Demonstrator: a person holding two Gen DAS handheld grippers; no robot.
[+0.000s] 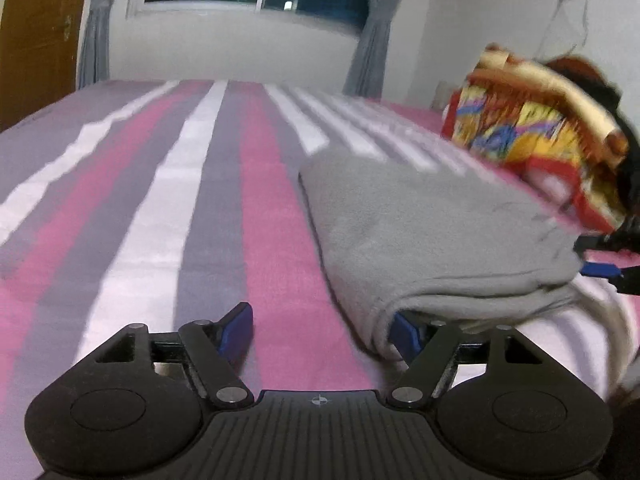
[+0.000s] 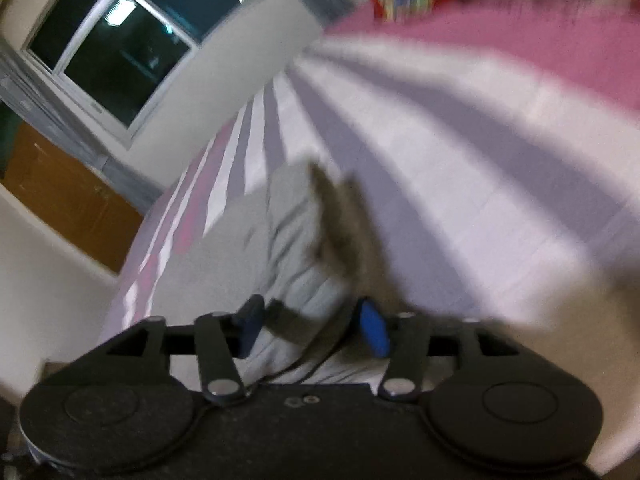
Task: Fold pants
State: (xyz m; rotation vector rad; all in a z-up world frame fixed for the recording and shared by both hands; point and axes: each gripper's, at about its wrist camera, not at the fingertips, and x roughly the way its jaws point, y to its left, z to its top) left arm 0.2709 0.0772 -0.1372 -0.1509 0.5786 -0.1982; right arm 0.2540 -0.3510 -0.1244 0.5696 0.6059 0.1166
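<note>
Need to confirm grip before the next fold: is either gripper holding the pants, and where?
Left gripper: open, holding nothing. Right gripper: the grey pants lie bunched between its fingers; blur hides whether they pinch.

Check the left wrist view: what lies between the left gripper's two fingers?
Mostly bare striped bedsheet. The left gripper stands open; the folded grey pants only overlap its right-hand finger, shown in the left wrist view.

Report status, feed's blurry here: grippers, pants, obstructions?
Left hand-held gripper open, beside grey pants. Right hand-held gripper straddling pants, grip unclear. Colourful bundle behind them.
</note>
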